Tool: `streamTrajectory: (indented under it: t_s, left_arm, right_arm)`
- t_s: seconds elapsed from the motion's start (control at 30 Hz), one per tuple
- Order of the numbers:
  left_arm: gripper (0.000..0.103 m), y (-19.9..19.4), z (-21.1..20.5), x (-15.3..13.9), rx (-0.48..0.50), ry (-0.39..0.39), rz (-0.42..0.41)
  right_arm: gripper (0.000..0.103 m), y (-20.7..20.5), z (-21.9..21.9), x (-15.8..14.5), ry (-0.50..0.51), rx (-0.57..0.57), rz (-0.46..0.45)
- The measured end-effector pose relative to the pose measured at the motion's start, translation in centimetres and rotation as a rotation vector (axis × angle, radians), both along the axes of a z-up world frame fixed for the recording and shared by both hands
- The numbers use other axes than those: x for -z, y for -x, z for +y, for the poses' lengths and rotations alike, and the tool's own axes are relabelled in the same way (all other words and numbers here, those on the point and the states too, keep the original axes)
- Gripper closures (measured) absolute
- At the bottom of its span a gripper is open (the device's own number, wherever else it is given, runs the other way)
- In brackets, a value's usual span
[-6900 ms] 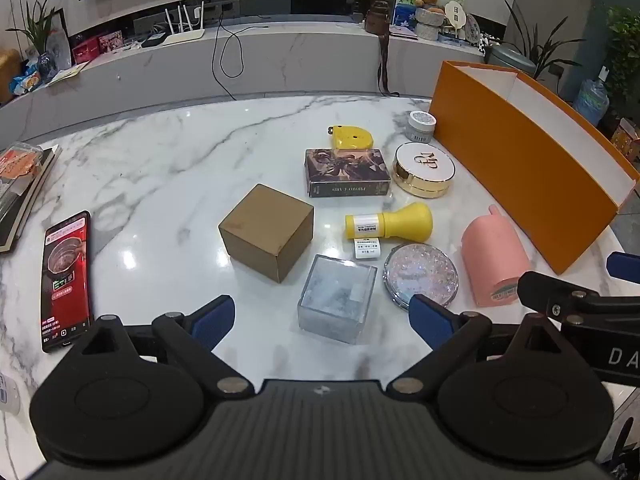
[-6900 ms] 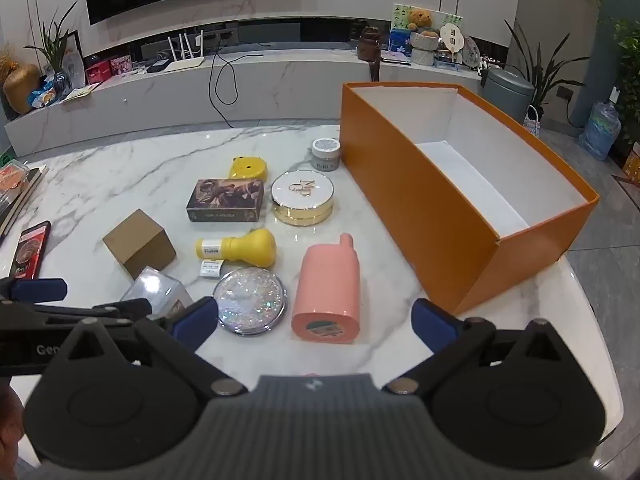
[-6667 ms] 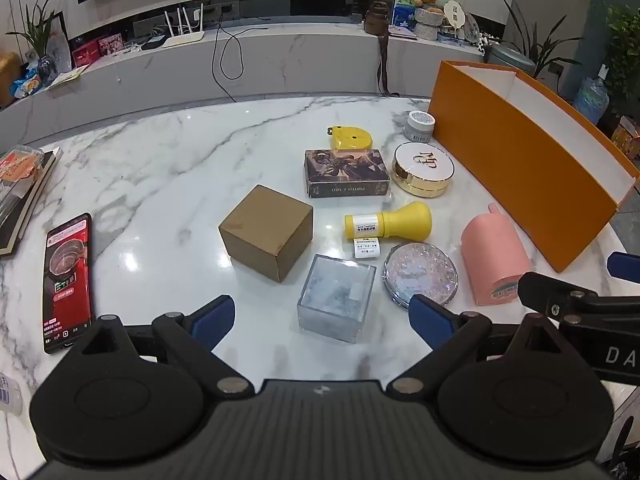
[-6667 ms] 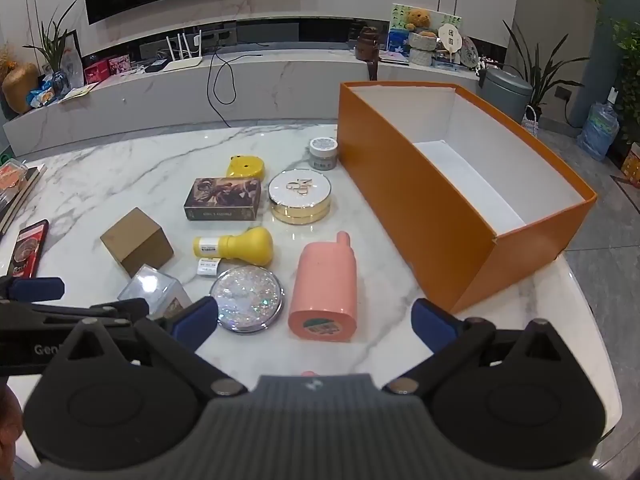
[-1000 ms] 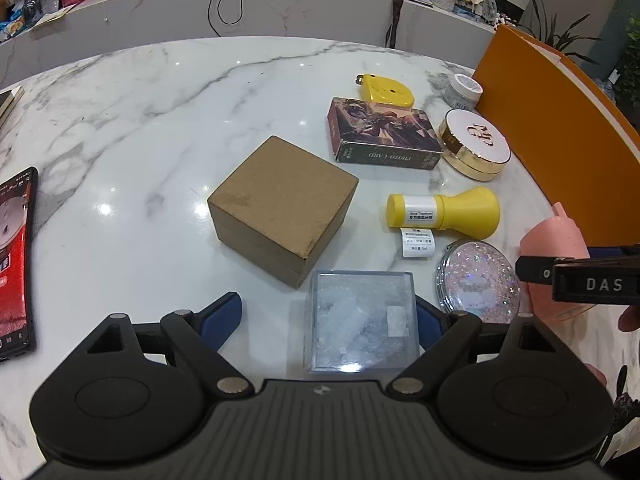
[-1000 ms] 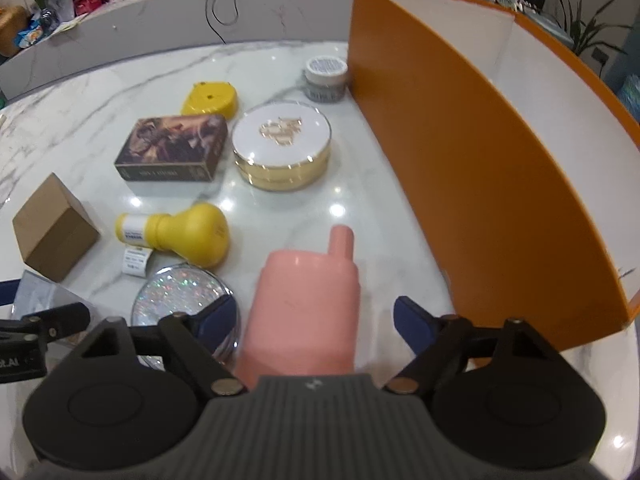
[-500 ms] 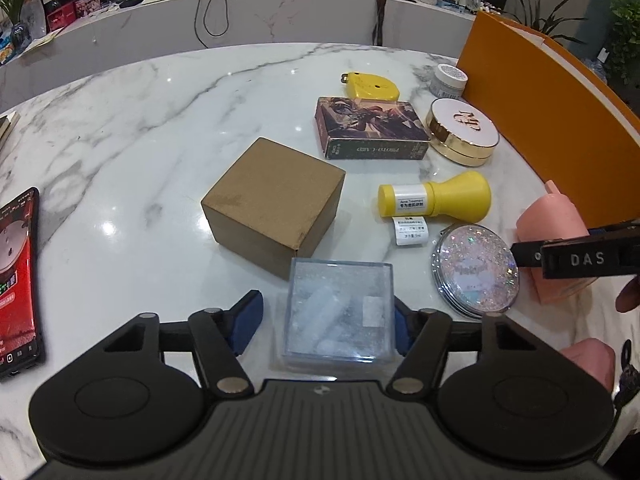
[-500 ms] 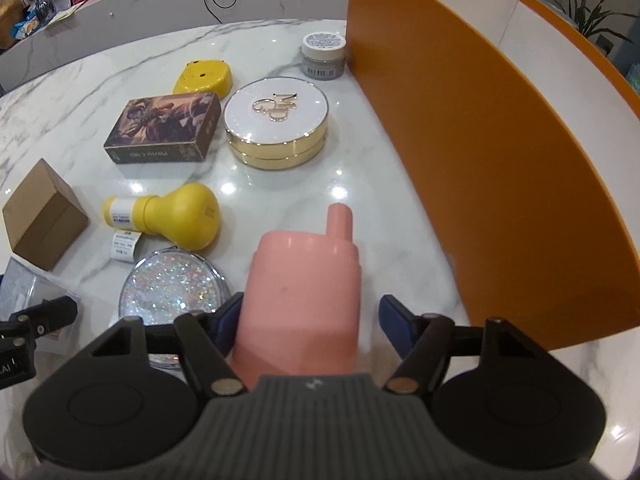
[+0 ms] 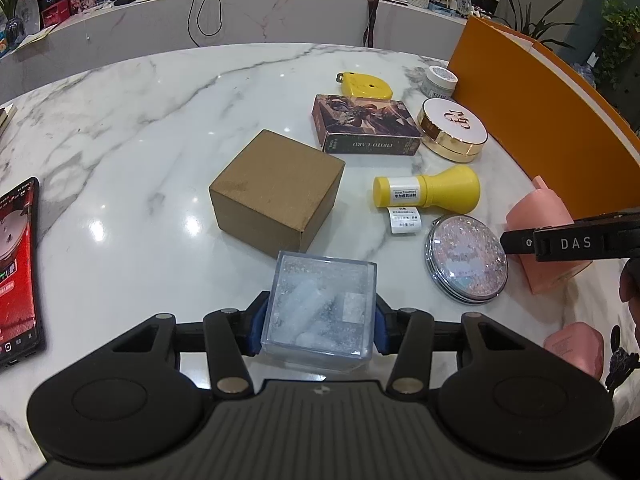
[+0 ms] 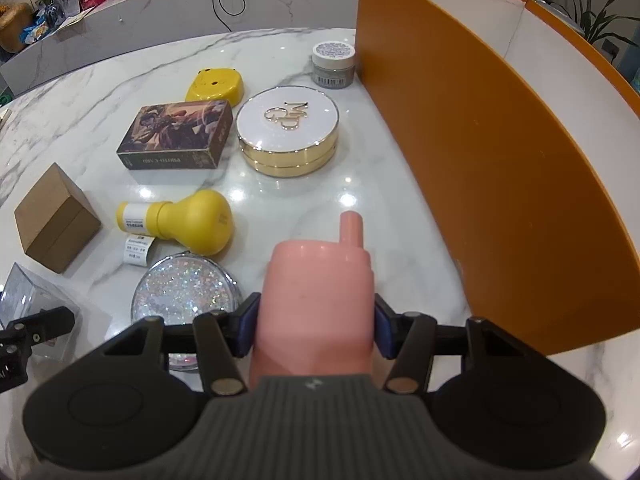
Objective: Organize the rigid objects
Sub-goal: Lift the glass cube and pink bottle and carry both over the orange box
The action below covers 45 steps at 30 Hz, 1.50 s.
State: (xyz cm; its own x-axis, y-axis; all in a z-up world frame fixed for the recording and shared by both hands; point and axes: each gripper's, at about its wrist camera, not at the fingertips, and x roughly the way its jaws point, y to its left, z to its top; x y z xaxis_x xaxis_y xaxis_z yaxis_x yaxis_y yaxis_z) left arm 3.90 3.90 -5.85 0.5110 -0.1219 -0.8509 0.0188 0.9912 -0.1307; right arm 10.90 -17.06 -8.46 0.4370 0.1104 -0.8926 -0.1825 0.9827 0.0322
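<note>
My left gripper [image 9: 318,326] is shut on a clear plastic cube box [image 9: 320,308] on the white marble table [image 9: 140,128]. My right gripper [image 10: 314,326] is shut on a pink spouted bottle [image 10: 320,296] lying on the table; the bottle also shows in the left wrist view [image 9: 540,220]. A large open orange box [image 10: 500,152] stands just right of the bottle. Loose on the table are a brown cardboard box [image 9: 276,192], a yellow bottle [image 9: 432,192], a glitter compact [image 9: 468,260], a gold-rimmed white compact [image 9: 452,130], a photo card box [image 9: 368,128], a yellow case [image 9: 364,86] and a small jar [image 9: 438,80].
A phone [image 9: 16,264] with a red screen lies at the table's left edge. A small pink case [image 9: 574,346] shows at the near right in the left wrist view. A long grey counter [image 9: 240,12] with clutter runs behind the table.
Both grippers have moved forward and down from above the table. The left has closed on the clear cube box, the right on the pink bottle.
</note>
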Motion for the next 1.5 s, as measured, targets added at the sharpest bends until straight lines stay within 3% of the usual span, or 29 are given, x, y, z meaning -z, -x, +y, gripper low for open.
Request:
streamTrajectory:
  t_s: [0.83,1.23,1.5]
  left_arm:
    - [0.047,0.4,-0.1,-0.9,-0.007,0.003,0.005]
    - [0.047,1.3,-2.2,-5.2,0.002,0.031,-0.068]
    - [0.047,0.6,-4.3,-9.1,0.037,0.055,-0.121]
  right_arm:
    - [0.048,0.6,0.2,-1.6,-0.026,-0.029,-0.024]
    - [0.048,2.1,-0.9,-6.2,-0.085,-0.021,-0.095]
    - [0.048,2.9,-3.2,-13.0,-0.168,-0.033,-0.191]
